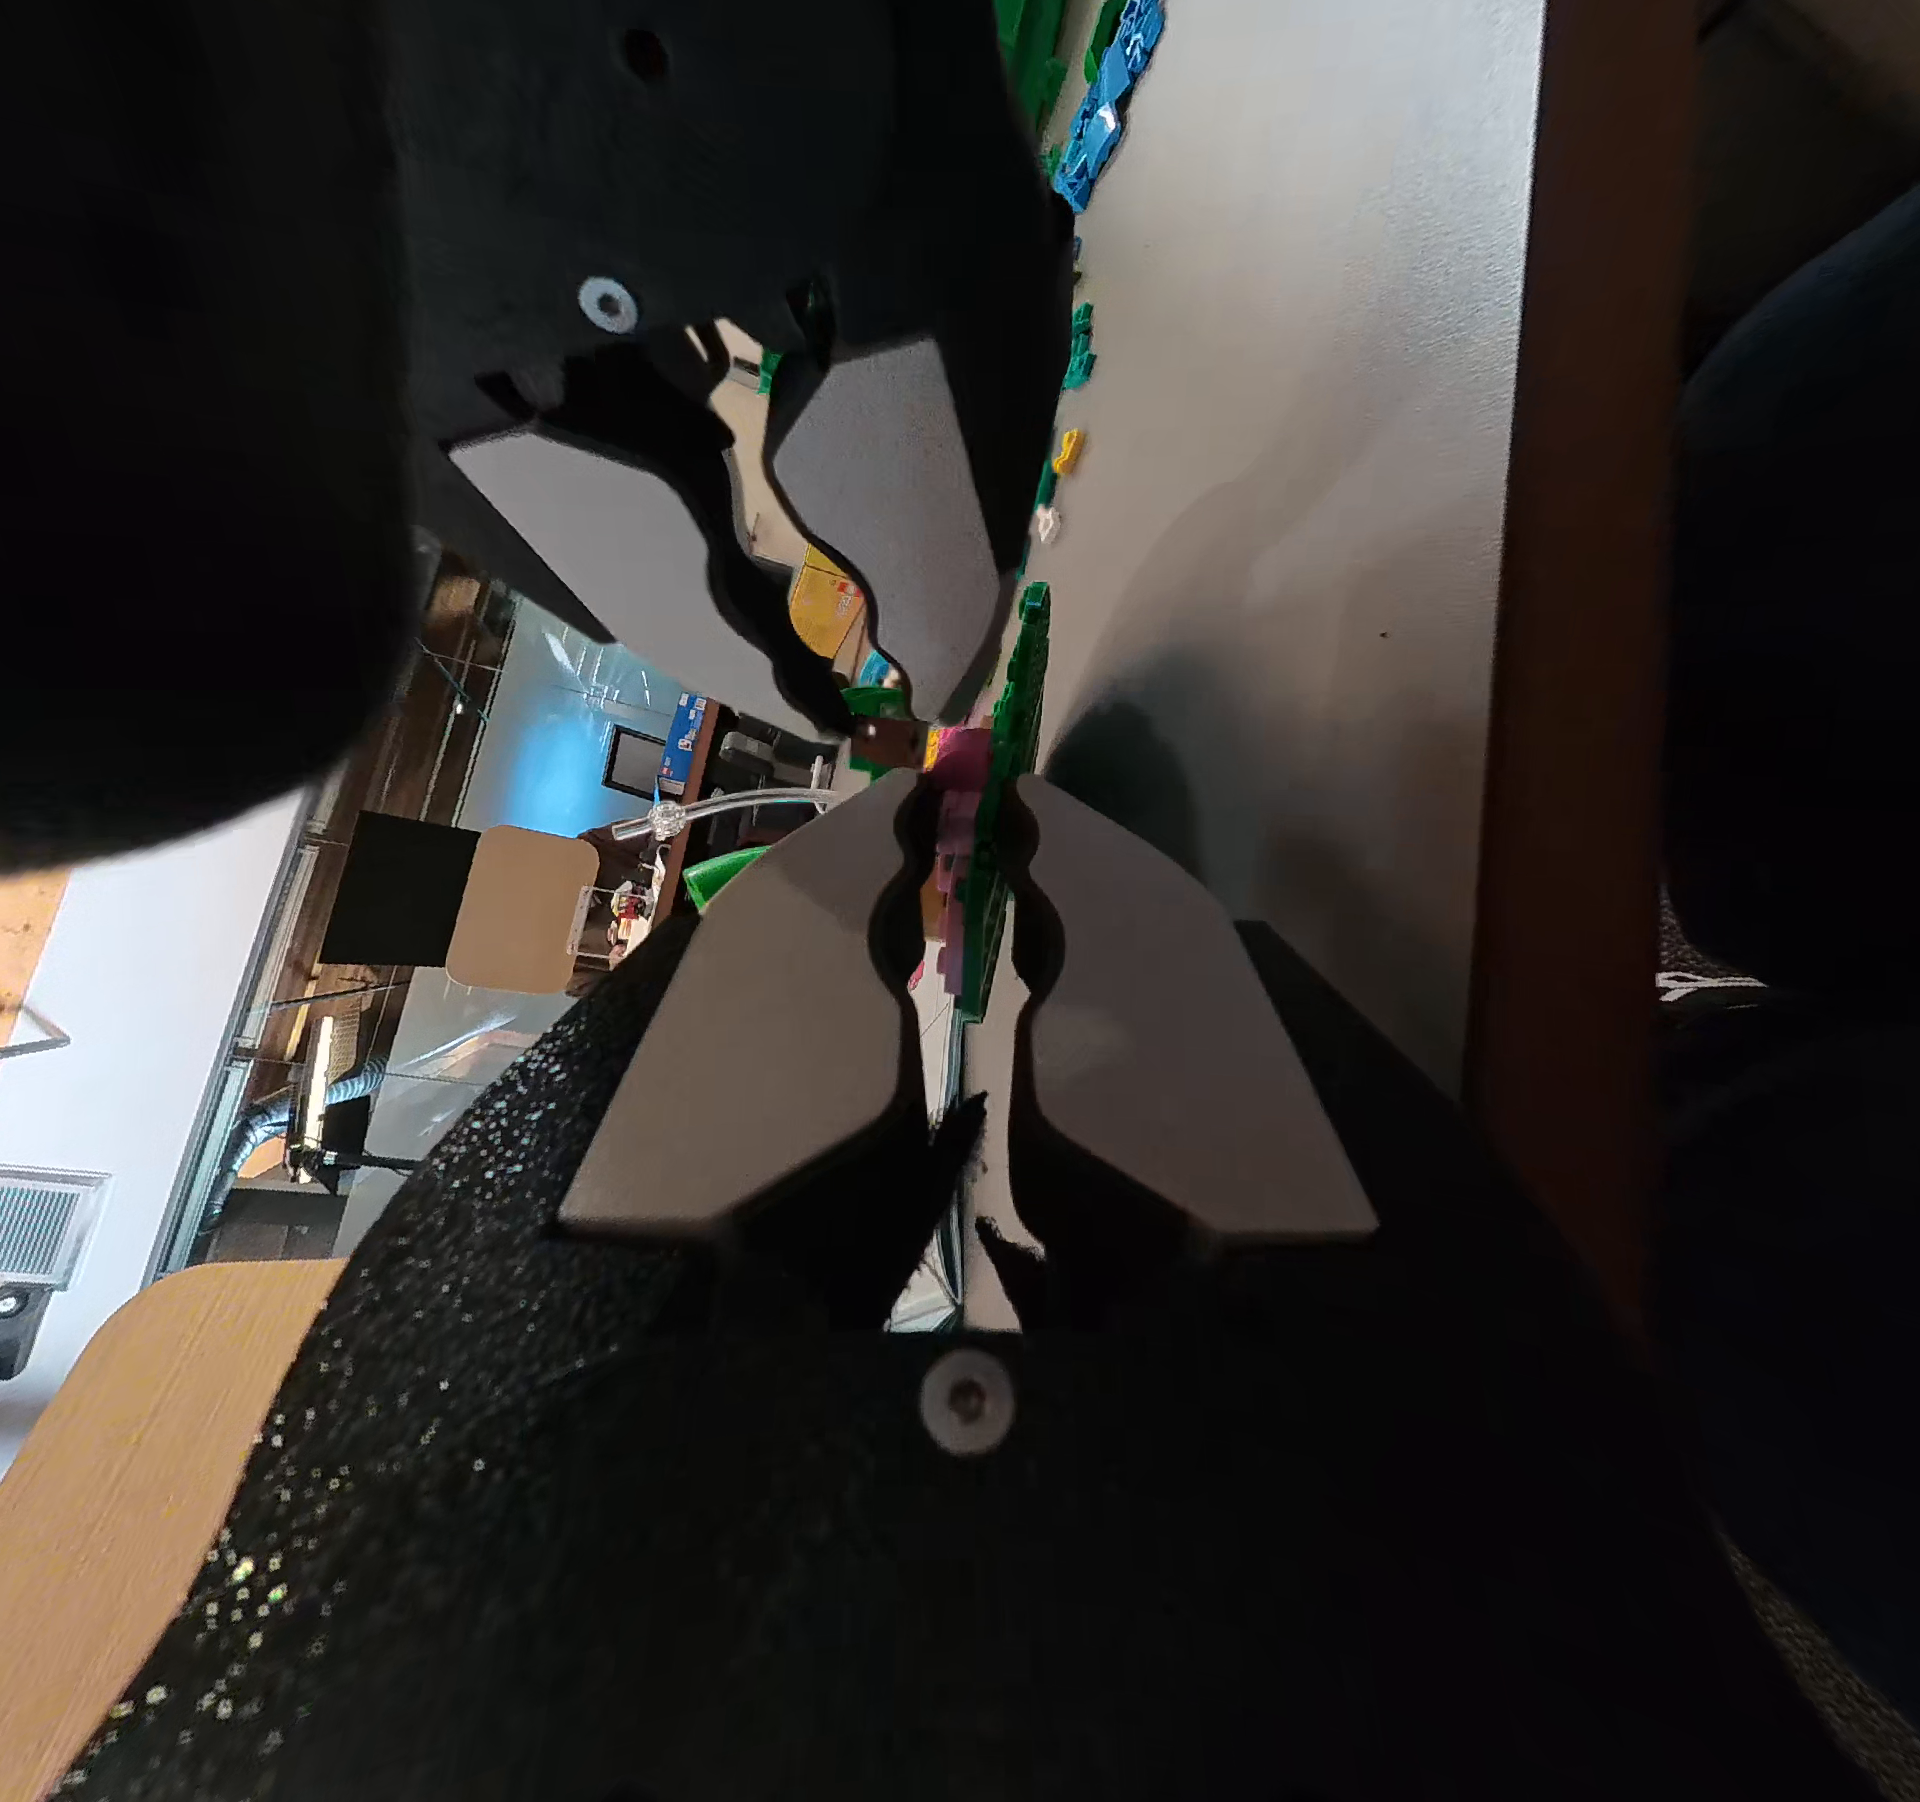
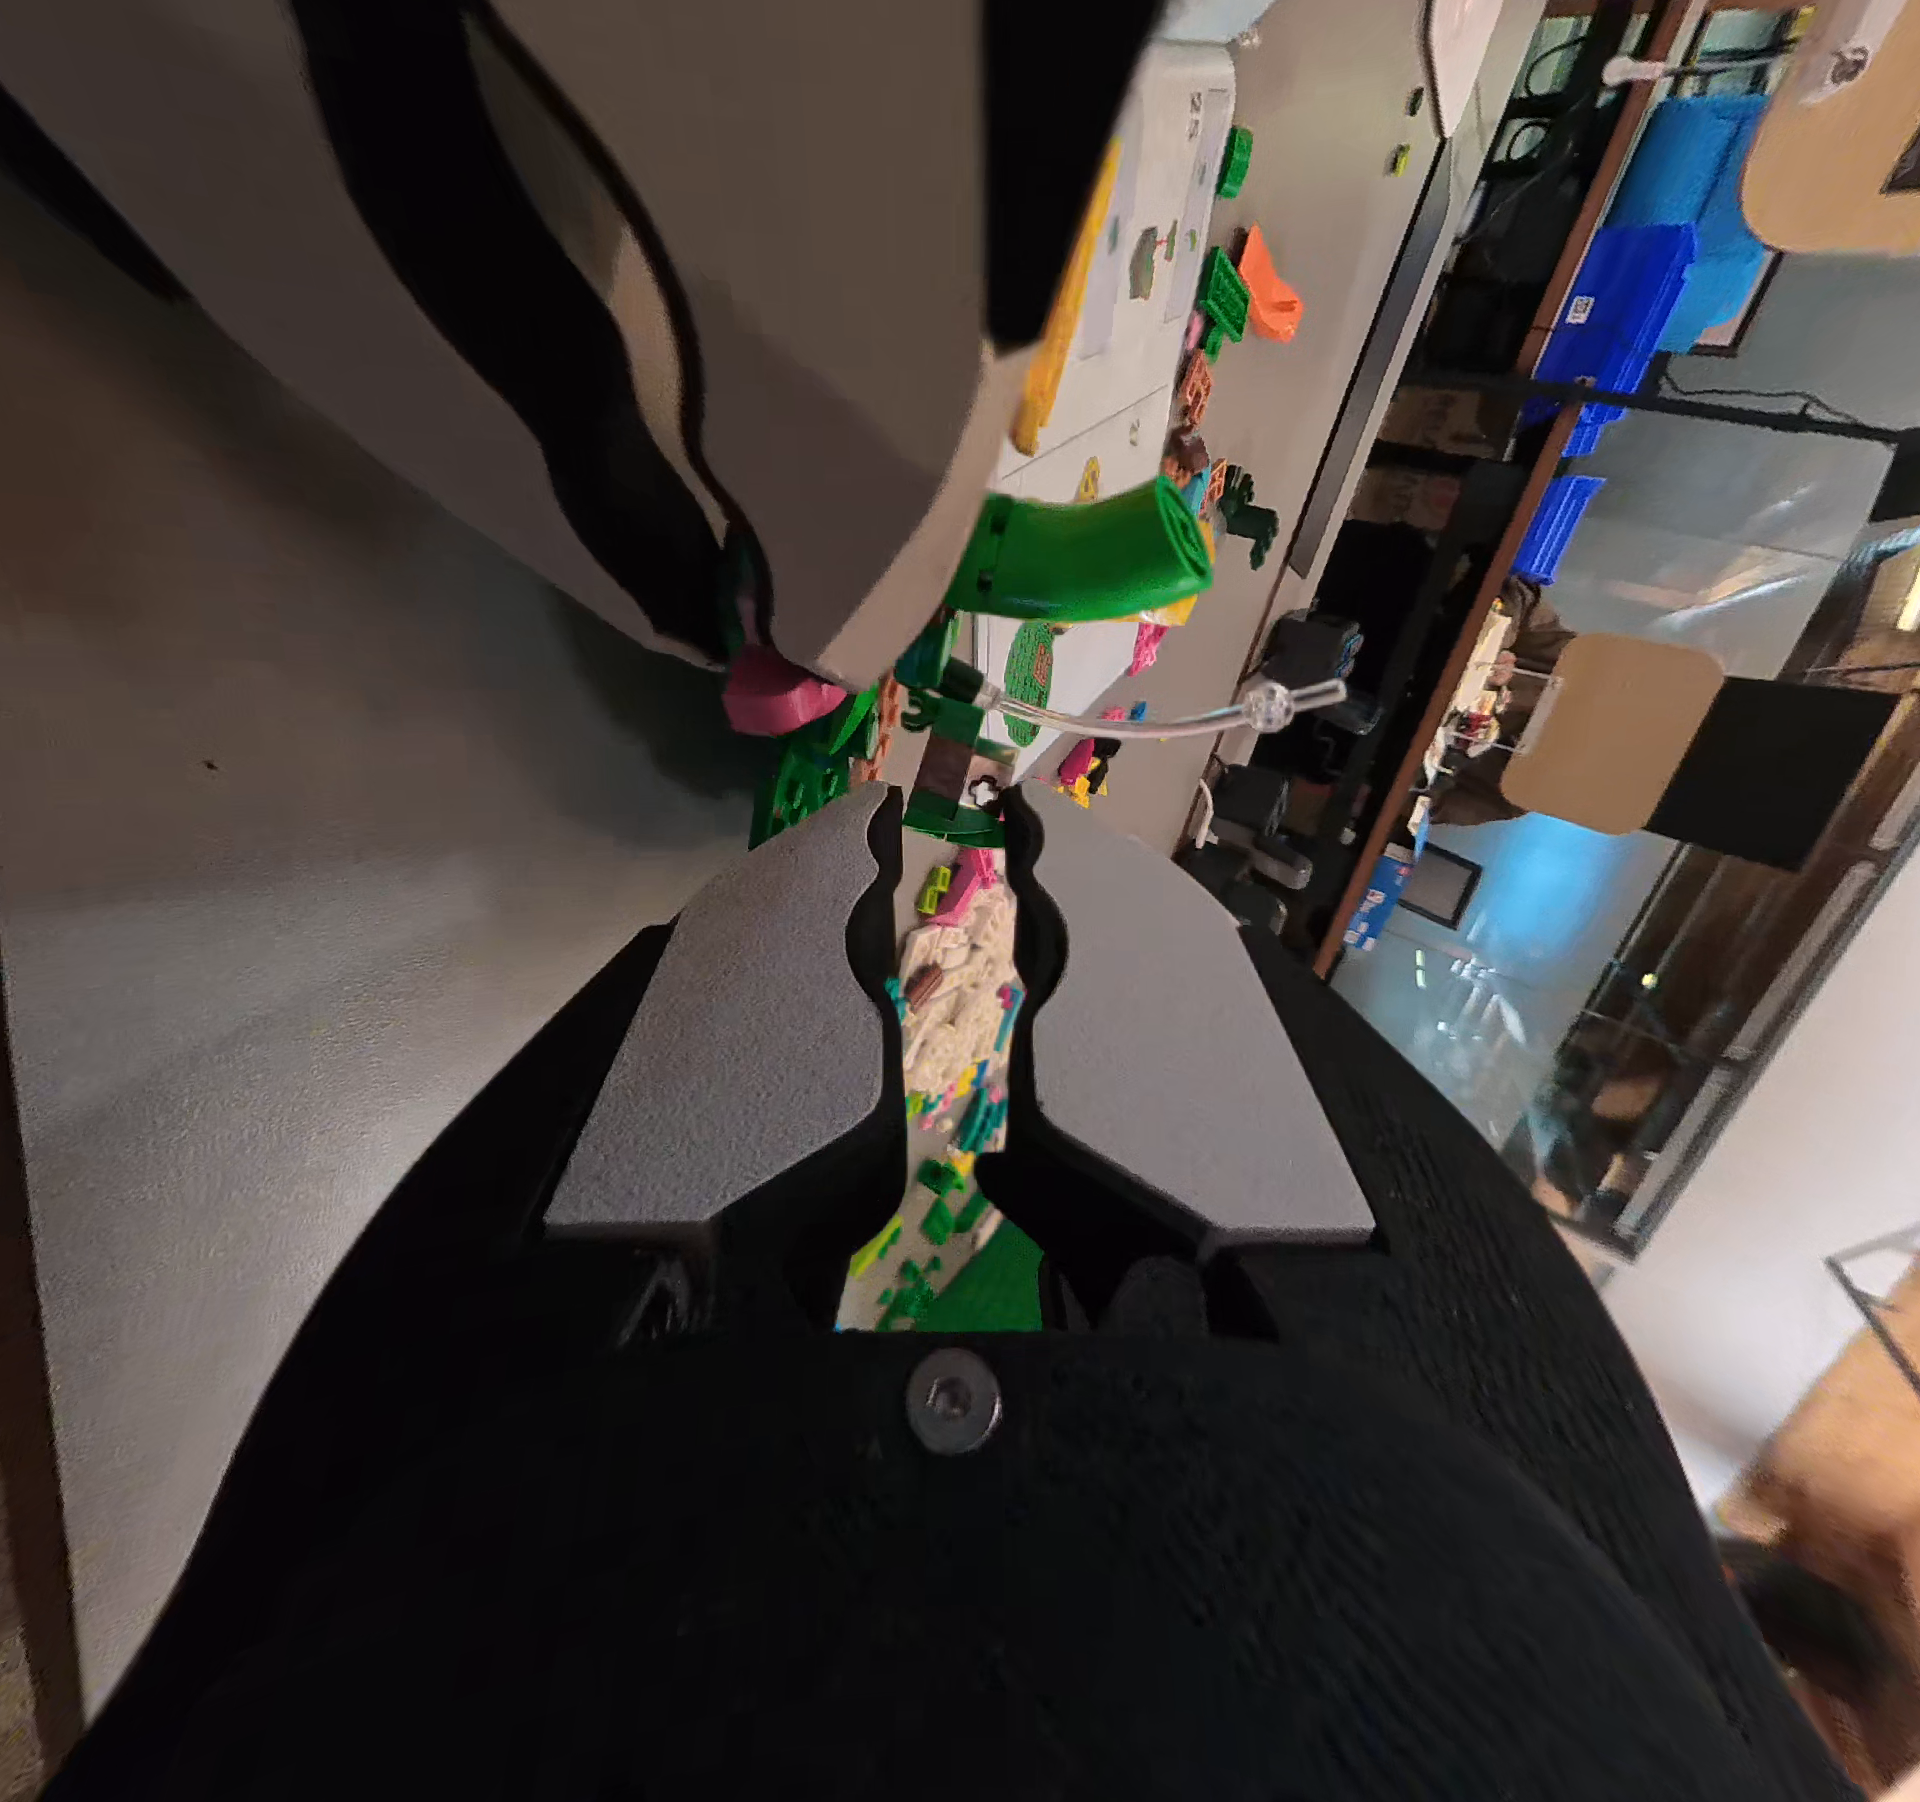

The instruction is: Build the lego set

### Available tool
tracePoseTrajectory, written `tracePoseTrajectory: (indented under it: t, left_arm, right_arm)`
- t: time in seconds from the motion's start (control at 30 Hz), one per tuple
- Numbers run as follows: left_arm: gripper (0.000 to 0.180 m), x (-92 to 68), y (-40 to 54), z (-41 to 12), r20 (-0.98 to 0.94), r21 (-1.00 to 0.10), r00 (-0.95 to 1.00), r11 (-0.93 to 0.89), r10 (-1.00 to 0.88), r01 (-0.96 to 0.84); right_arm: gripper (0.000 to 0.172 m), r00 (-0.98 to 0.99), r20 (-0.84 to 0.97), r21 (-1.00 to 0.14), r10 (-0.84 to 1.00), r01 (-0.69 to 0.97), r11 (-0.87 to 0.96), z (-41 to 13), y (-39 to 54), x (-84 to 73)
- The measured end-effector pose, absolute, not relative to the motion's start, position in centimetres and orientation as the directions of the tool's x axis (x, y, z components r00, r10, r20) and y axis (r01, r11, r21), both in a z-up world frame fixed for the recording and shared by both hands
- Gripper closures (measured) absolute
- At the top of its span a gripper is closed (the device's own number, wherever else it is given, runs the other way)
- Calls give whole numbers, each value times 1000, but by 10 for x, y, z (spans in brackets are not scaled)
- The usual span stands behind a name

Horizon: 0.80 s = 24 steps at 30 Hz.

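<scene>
Two hand-held tongs meet tip to tip over a grey table (image 1: 1299,402) strewn with toy bricks. The left gripper (image 1: 961,807) is clamped on the edge of a green studded plate (image 1: 1023,672) carrying pink bricks (image 1: 961,765), the plate standing on edge between its two grey fingers (image 1: 790,973) with the pads against either face. The right gripper (image 2: 945,802) is closed on a small brick assembly (image 2: 951,765) of dark green, brown and white pieces, from which a clear curved rod (image 2: 1174,718) with a faceted bead sticks out to the right; its fingertips (image 2: 831,838) bear on the green base of that piece, which sits right up against the pink-topped plate in the other tongs. Just beside the meeting point a large bright green curved piece (image 2: 1081,547) stands on the table, with an open instruction booklet (image 2: 1143,298) behind it and an orange piece (image 2: 1273,292) farther off. Blue bricks (image 1: 1117,79) lie in a loose heap at the far end of the table, small yellow and white bits (image 1: 1065,453) nearer, and a pile of white, pink and teal pieces (image 2: 961,1004) shows between the right gripper's fingers. Beyond the table, blue crates (image 2: 1631,298) sit stacked on shelving in the room behind
</scene>
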<state>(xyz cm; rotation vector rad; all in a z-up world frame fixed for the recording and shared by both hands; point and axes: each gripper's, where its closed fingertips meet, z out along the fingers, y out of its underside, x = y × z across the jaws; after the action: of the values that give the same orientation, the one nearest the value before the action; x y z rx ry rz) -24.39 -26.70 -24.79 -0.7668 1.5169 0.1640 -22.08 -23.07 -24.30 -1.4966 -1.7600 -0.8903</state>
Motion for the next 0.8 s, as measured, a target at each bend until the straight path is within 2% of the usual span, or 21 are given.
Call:
tracePoseTrajectory:
  t: [0.17, 0.57, 0.8]
  left_arm:
    - [169, -244, -267, -249, -928, -350, 90, 761, -363, -546]
    - [169, -242, -269, -251, -923, -357, 75, 765, -378, -536]
    - [169, -240, -269, -254, -920, -356, 57, 769, -387, -532]
  right_arm:
    - [155, -178, 815, 124, 552, 983, 133, -245, -235, -224]
    - [154, -172, 770, 82, 615, 982, 173, -245, -241, -231]
    - [154, -192, 755, 97, 627, 978, 182, -247, -241, -231]
